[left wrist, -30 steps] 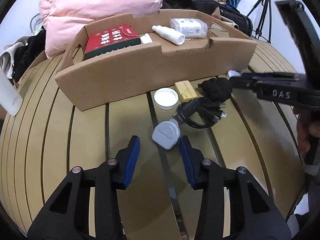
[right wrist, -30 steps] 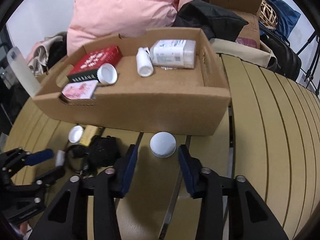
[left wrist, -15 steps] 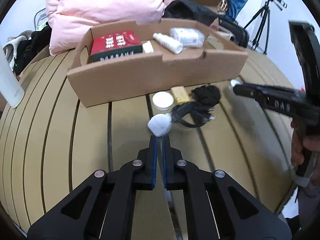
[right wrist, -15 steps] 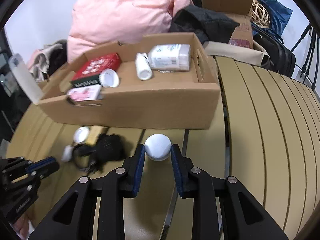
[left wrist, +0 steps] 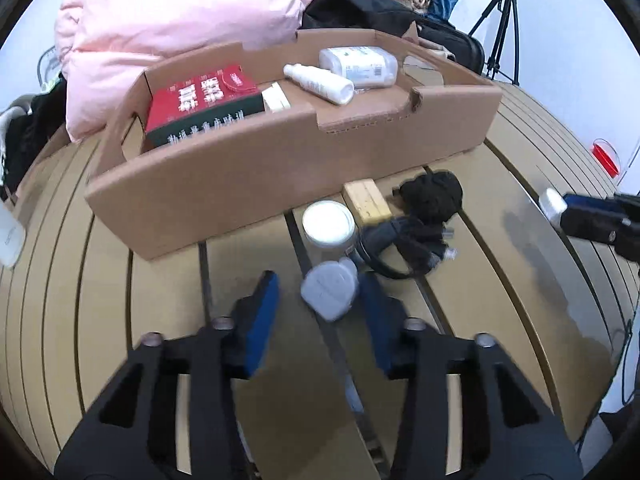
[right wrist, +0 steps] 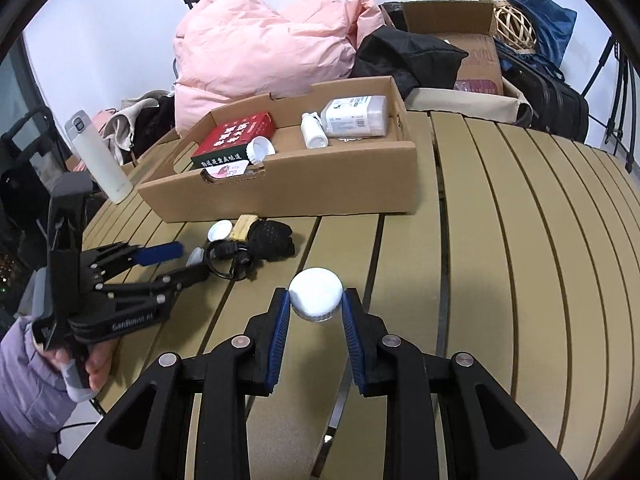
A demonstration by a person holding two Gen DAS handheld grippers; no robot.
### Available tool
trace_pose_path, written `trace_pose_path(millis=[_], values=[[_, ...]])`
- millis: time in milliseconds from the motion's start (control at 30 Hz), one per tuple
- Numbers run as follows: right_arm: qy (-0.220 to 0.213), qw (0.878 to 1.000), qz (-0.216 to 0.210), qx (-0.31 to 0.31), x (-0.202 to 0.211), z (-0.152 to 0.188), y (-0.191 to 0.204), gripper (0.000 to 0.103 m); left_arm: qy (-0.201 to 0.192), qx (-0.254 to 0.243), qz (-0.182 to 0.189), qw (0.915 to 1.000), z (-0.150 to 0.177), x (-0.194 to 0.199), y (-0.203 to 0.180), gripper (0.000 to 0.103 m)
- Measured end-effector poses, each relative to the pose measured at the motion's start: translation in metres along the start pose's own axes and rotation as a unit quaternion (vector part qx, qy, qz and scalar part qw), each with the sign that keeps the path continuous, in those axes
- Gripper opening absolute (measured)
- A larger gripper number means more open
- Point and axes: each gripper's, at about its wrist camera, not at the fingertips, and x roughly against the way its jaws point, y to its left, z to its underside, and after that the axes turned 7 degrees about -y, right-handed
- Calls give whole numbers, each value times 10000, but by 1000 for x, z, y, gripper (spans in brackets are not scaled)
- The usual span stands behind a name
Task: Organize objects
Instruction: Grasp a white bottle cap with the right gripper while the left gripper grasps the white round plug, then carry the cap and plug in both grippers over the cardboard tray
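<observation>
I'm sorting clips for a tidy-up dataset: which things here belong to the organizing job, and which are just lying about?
Part of the job: cardboard tray, white cap, grey plug, white lid, yellow block, black cable, black cloth bundle.

Likely just lying about: pink jacket, tripod, white flask, black bag.

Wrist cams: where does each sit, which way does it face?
Left wrist: on the left gripper, angled down over its open jaws at a grey plug.
Right wrist: on the right gripper, angled down; jaws clamp a white cap; a hand shows.
Shared: cardboard tray.
</observation>
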Motion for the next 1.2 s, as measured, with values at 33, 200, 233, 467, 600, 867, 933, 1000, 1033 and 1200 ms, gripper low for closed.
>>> trace_pose_path(millis=[33,200,233,467,600,867,933,1000,1033,1200], values=[[8,10000,-3,-3,-2,1,0,29,-23,-1,50,10000,0,0,0,26],[136,9999,-48,-74,-8,10,0,29,114,-20,-162,9998,5,8,-6,26],[138,9999,-62,-63,-6,10,1,29,137,30,-258,9996,6,18,-8,26],[-218,9992,-341,66,75,19,14,29,-98,896,-1208,9886,31,141,-7,26],[-287,9982,-216,485,142,43,24,29,-626,1321,-1257,9812,61,238,-9,26],[-398,9964,-60,743,239,86,33,29,-1205,1913,-1519,9622,95,354,5,26],[-446,9959,-39,787,247,87,37,29,-1135,1918,-1566,9622,94,351,4,26],[-520,9951,-31,839,251,84,42,29,-1127,1899,-1508,9636,91,344,3,26],[-542,9949,-58,854,251,83,44,29,-1127,1896,-1471,9642,91,342,1,26],[-425,9953,-123,863,229,80,49,29,-821,1859,-1312,9703,86,312,2,26]])
